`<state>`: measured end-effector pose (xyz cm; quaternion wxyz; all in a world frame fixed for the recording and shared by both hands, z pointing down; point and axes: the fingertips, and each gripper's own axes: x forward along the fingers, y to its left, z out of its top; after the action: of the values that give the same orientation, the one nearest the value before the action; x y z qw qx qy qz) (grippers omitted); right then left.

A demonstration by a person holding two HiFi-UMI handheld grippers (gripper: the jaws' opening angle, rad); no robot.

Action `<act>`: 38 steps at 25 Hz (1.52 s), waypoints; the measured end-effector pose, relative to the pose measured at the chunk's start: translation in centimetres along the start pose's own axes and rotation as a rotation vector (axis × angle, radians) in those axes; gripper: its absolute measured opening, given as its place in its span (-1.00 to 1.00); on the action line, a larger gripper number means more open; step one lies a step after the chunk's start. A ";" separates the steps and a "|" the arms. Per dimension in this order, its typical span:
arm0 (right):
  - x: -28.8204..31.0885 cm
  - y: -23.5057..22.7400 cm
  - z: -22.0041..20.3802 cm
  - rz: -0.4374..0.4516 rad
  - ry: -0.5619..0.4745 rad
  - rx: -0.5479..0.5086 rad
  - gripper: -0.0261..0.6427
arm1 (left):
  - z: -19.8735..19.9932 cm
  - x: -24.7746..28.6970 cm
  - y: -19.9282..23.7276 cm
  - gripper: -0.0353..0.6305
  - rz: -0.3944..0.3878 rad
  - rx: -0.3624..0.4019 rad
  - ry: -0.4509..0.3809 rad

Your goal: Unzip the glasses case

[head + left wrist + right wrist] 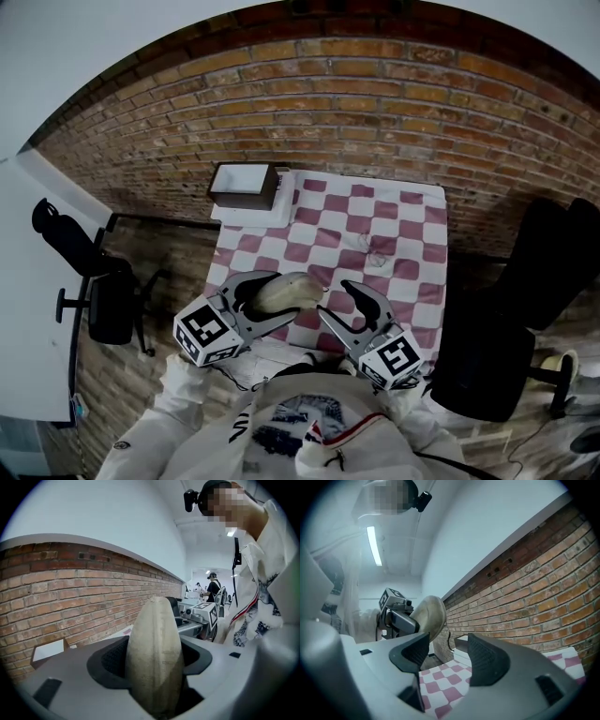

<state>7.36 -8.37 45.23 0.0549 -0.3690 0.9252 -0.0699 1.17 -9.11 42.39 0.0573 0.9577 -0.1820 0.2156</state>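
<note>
A beige oval glasses case (281,295) is held in the air above the near edge of the checked table (403,234). My left gripper (298,292) is shut on it, with the dark pads (112,660) pressed to both sides of the case (154,639), whose narrow edge faces the camera. To its right, my right gripper (335,300) is open and holds nothing. Its jaws point toward the case's free end, a short gap away. In the right gripper view the empty jaws (447,656) frame the checked cloth, and the case (429,616) sits just beyond the left jaw.
An open brown box (242,185) lies at the table's far left corner, by the brick wall (375,103). Black office chairs stand to the left (103,291) and right (525,309) of the table. The person's white jacket (309,422) fills the bottom of the head view.
</note>
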 end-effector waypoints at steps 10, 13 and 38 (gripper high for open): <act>0.3 0.5 0.3 -0.054 0.014 -0.123 -0.25 | 0.2 0.2 -1.1 -0.02 -0.013 -0.005 0.019; 0.4 0.8 0.3 -0.070 0.024 -0.158 -0.29 | 0.3 0.3 -1.4 -0.02 -0.021 -0.009 0.018; 1.3 0.2 0.5 -0.117 0.007 -0.176 -0.73 | -0.1 0.8 -1.6 -0.02 -0.059 -0.024 0.031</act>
<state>6.35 -9.20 44.62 0.0147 -0.4256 0.9048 0.0071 2.37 -7.90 42.75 0.0779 0.9584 -0.1554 0.2263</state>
